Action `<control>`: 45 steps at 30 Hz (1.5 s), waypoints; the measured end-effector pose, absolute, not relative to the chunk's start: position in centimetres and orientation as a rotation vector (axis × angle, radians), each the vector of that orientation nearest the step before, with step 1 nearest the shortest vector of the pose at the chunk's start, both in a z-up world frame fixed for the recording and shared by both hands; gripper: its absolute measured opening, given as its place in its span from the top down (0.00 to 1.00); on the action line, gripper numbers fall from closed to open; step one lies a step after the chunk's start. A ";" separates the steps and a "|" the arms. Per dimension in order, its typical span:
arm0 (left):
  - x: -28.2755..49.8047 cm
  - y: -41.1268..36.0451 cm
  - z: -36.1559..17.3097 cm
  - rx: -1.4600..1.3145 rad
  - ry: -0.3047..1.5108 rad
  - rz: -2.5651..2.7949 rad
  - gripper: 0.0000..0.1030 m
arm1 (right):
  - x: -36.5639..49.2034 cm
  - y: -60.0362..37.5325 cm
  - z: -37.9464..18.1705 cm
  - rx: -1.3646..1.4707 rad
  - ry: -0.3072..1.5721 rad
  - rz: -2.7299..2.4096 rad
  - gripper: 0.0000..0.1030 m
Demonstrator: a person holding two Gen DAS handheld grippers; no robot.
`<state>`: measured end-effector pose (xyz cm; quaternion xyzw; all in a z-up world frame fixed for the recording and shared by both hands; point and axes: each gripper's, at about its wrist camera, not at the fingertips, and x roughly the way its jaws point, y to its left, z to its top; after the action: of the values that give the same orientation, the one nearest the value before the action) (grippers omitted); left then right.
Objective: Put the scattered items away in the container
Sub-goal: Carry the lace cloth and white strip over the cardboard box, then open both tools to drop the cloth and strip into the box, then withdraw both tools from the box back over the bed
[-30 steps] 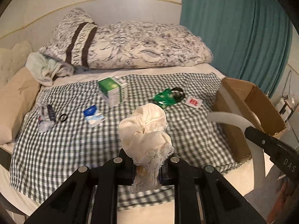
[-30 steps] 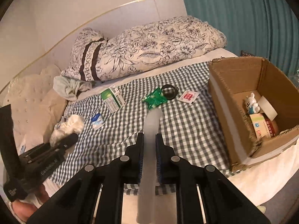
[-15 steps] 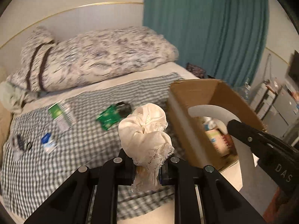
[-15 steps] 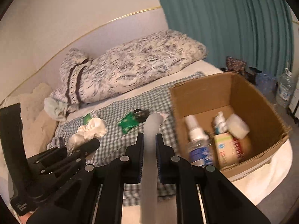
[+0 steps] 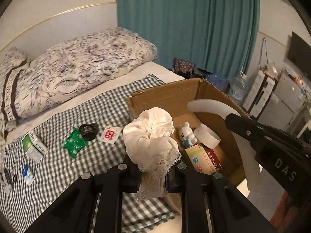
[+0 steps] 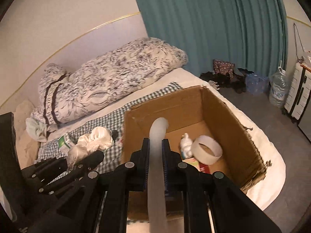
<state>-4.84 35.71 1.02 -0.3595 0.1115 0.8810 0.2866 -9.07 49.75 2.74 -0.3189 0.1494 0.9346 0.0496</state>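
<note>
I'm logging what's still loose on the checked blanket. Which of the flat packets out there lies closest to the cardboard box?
The white sachet with the red print, just short of the cardboard box. The green packet lies farther off, the blue and white one farthest.

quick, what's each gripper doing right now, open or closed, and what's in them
Left gripper: closed on the cream lace cloth.
Right gripper: closed on the curved white strip, over the cardboard box.

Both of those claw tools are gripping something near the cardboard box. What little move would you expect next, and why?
Probably the right gripper eases forward and lets go: its curved white strip already reaches over the cardboard box. The left gripper, clamped on the white lace cloth, is beside the box's near wall, so it likely follows.
</note>
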 end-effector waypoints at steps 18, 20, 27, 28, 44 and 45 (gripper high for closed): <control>-5.8 41.7 -2.9 -0.975 0.413 2.226 0.79 | -12.5 52.8 -1.1 -1.054 0.499 2.768 0.87; -5.9 41.8 -3.2 -0.982 0.417 2.229 0.62 | -12.5 53.1 -1.2 -1.040 0.514 2.759 0.86; -6.4 40.6 -3.1 -0.975 0.407 2.325 0.00 | -11.7 53.9 -1.1 -0.952 0.536 2.706 0.01; -6.4 40.5 -3.0 -0.972 0.416 2.341 0.00 | -11.7 53.9 -1.1 -0.957 0.519 2.689 0.00; -7.2 32.9 -2.0 -1.075 0.327 2.454 0.00 | -9.9 52.8 -0.3 -0.991 0.584 2.667 0.00; -7.1 32.1 -1.9 -1.084 0.312 2.466 0.00 | -9.8 52.3 -0.3 -1.001 0.585 2.673 0.00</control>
<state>-7.13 32.08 -1.89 -0.3907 0.1123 0.8884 0.2134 -9.78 52.34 -0.30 -0.3413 0.1994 0.9115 0.1140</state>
